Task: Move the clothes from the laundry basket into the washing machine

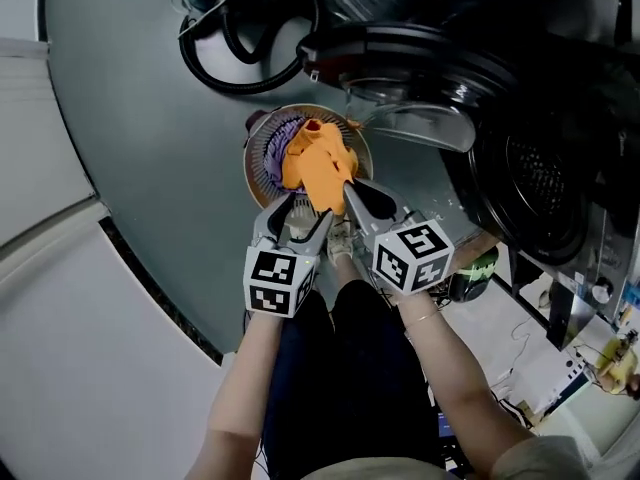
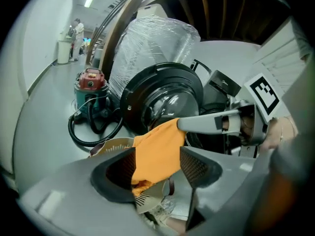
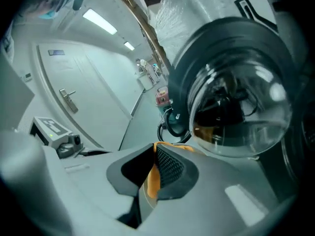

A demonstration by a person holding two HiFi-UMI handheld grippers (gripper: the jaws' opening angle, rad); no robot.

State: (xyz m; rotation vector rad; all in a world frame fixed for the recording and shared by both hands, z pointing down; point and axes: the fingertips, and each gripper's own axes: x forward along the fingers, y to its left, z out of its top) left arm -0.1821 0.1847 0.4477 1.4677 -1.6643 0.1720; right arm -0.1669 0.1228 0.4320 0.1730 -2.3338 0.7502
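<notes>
An orange garment hangs lifted above the round beige laundry basket, which also holds purple clothes. My right gripper is shut on the garment's upper edge, and orange cloth shows pinched between its pads. In the left gripper view that right gripper holds the cloth up. My left gripper stands open just below, with the hanging cloth between its wide jaws and not pressed. The washing machine's round door stands open, with the dark drum to the right.
A red vacuum cleaner with a looped black hose sits beyond the basket. A plastic-wrapped bulk stands behind the washer door. Papers and small items lie at the lower right. A white door is at the left.
</notes>
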